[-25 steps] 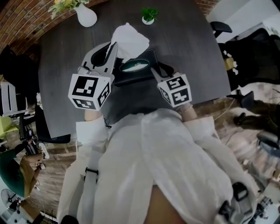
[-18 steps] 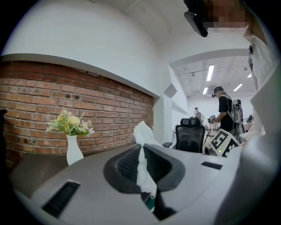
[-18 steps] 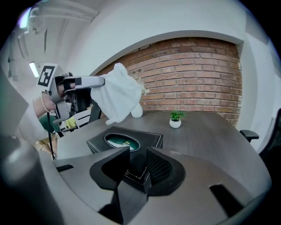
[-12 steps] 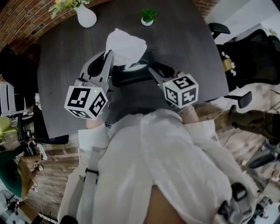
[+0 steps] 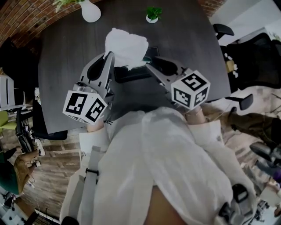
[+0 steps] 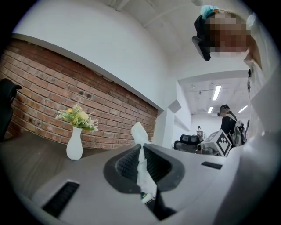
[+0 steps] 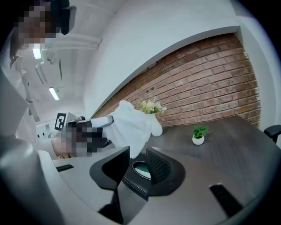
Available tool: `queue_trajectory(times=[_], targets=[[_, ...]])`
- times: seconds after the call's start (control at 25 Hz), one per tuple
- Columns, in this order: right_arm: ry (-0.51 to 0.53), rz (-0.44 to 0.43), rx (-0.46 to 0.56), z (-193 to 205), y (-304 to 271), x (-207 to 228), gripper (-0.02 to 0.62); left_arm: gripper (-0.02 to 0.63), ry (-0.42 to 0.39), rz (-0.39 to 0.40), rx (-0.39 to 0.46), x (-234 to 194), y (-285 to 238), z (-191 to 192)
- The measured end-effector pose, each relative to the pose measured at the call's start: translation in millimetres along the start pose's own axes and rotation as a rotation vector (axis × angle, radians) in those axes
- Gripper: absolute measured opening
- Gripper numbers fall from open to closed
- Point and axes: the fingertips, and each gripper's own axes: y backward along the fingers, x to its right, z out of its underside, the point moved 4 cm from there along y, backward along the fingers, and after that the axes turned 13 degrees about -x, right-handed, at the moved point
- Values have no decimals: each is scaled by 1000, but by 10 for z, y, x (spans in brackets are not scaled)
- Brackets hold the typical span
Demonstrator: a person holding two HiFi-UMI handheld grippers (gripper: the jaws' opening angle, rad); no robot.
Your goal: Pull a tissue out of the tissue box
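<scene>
My left gripper is shut on a white tissue, which it holds up over the back of the dark tissue box. In the left gripper view the tissue is pinched between the ribbed pads and sticks out past the tips. My right gripper hovers above the box's right side, open and with nothing in it. Its view looks down between the jaws at the box and its oval opening, with the tissue hanging just above.
The box rests on a dark round table. A white vase with flowers and a small potted plant stand at the far edge. Black office chairs are to the right, a brick wall behind.
My right gripper has lifted off the box and come up toward me. The left gripper has rolled and shifted a little with the tissue still in it.
</scene>
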Motion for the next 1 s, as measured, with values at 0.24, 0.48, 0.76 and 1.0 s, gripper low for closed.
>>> queue_trajectory(times=[0.24,0.48,0.76,1.0], targets=[[35,-4,44,-237,101,-124,115,11,24,3,0,39,81,94],[27,-17,71,-180,86,-98,77,9,24,2,-36,114,51,205],[55,-61,48,-100,38,-184,42,9,14,5,-81,160,-1,301],[53,-66,52,-94,10,-198,5,9,20,-1,-114,127,-22,368]])
